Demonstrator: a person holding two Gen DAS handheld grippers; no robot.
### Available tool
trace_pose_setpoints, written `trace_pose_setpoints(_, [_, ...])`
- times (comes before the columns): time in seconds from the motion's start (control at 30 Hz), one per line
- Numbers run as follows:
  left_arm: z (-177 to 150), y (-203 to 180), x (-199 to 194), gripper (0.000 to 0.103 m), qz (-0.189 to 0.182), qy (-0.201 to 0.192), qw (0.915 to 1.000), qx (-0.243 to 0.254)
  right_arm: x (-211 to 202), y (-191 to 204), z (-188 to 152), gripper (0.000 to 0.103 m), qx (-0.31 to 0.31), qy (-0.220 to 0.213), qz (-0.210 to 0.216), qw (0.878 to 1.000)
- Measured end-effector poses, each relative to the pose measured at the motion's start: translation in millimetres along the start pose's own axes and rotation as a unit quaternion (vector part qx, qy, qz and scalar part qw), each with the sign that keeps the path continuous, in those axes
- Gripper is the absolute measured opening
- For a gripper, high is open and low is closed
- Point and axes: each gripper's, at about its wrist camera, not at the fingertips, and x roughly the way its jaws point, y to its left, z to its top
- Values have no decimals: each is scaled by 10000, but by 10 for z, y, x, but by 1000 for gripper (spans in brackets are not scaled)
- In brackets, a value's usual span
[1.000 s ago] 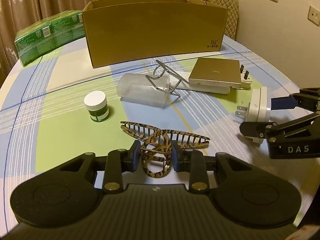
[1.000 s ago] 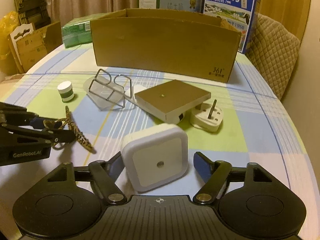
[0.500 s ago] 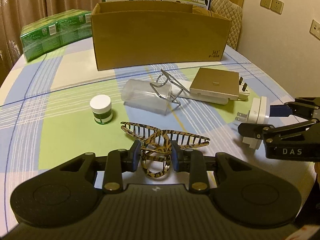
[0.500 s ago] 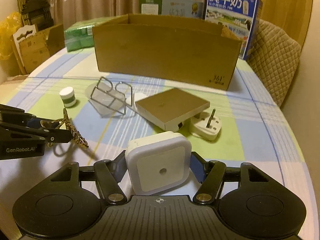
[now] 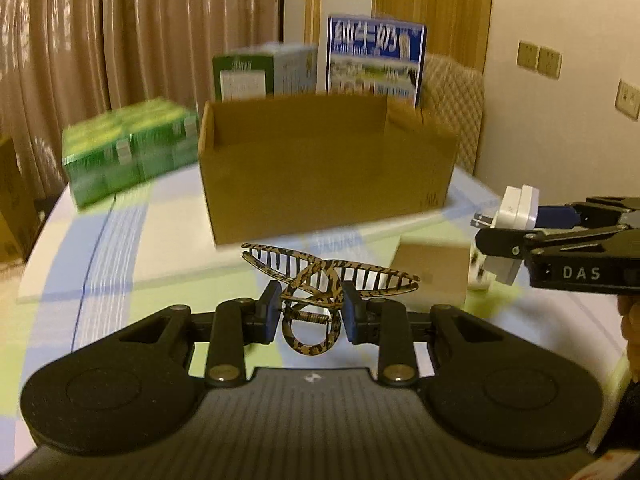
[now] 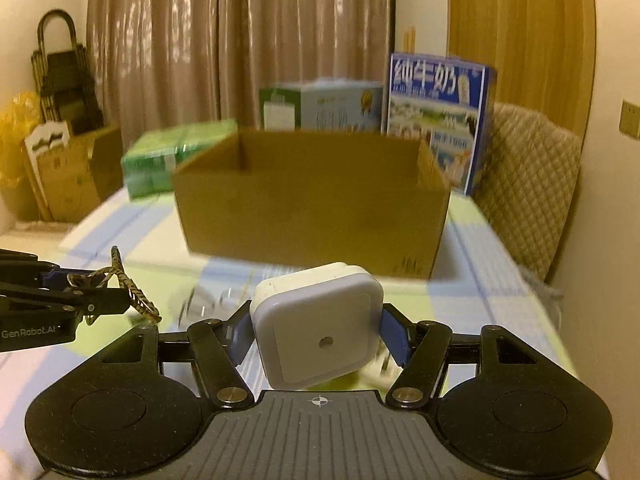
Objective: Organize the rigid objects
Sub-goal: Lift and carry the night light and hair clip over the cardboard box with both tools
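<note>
My left gripper is shut on a tortoiseshell hair claw clip and holds it above the table. My right gripper is shut on a white square plug-in night light, also lifted off the table. An open cardboard box stands ahead of both, its inside partly visible. In the left wrist view the right gripper with the night light hangs at the right. In the right wrist view the left gripper and the clip sit at the left.
A checked tablecloth covers the table. A flat brown box lies on it at the right. Green packs sit left of the cardboard box, with milk cartons behind it. A quilted chair stands at the right.
Both grippers have risen with their loads and tilted up toward the box. The right jaws closed on the night light. The jar, clear container and wire stand have dropped out of view.
</note>
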Motion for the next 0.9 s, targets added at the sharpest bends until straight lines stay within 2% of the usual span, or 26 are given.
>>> trace_pose_setpoints(0.2, [460,30,166,26,0,-393,9992,-24,96,-199,439,62,104,-422,-45,9990])
trace_pose_setpoints(0.47, [1004,176,563,26,37,-680,9977,-41,365,-462,902,62,375,-812,-126,9959])
trace_pose_setpoints(0.7, [1253,381,994,26,154,-669,9976,59,791,-512,1123,62,331,-952,-153,9948])
trace_pose_setpoints(0.9, [1297,559,1275,26,222,-578,9980,-137,1178,-601,1203,62,399,-915,-273,9946])
